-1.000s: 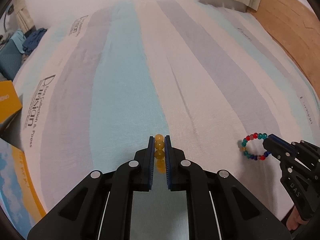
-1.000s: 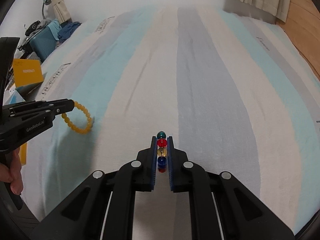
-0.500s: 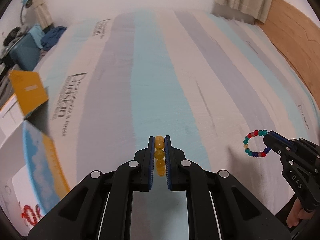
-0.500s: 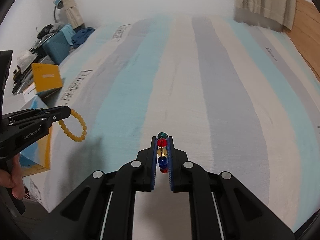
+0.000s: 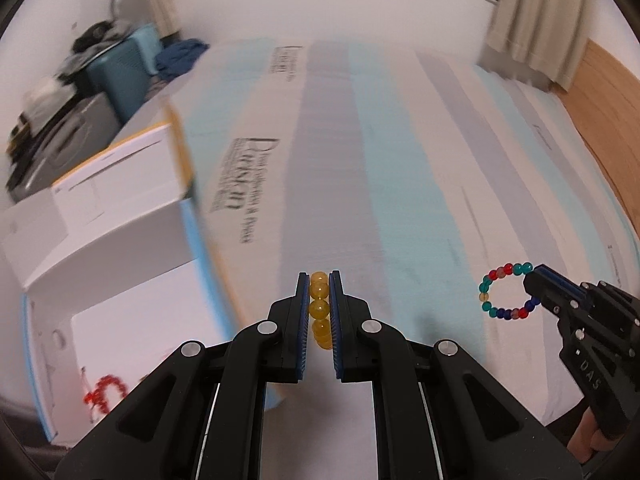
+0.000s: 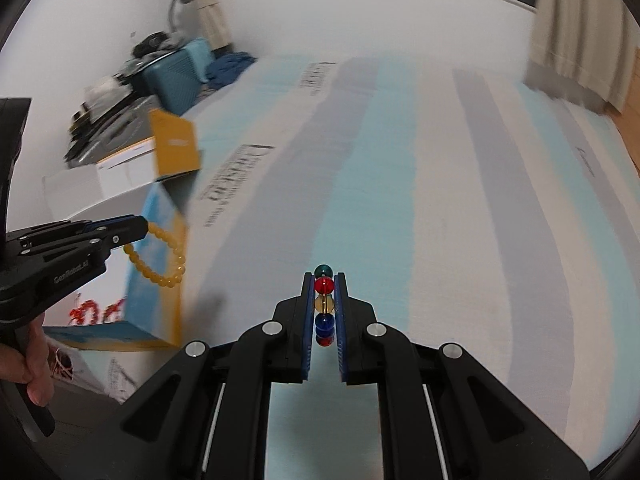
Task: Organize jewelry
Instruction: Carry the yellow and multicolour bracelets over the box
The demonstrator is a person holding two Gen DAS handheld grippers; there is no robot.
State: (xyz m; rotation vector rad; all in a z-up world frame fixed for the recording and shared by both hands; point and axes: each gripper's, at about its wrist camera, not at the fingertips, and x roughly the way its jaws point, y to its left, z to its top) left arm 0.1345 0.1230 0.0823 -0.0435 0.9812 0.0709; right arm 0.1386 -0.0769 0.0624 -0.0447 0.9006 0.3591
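Note:
My left gripper (image 5: 319,280) is shut on a yellow bead bracelet (image 5: 320,309) and holds it in the air above the left edge of the striped bed (image 5: 400,160). The same bracelet hangs as a ring in the right wrist view (image 6: 160,256). My right gripper (image 6: 324,280) is shut on a multicoloured bead bracelet (image 6: 324,300), held above the bed. It also shows as a ring in the left wrist view (image 5: 505,292). An open white box (image 5: 104,280) stands beside the bed at the left with red jewelry (image 5: 105,394) inside.
The box's blue and orange outer wall (image 6: 154,280) and orange lid flap (image 6: 176,144) stand by the bed. A blue suitcase (image 6: 176,68) and clutter sit at the back left. A curtain (image 6: 580,32) hangs at the back right, beside wooden floor (image 5: 608,120).
Both grippers have risen and swung left with their bracelets. The open box beside the bed has come far into view, with the left gripper now near its edge.

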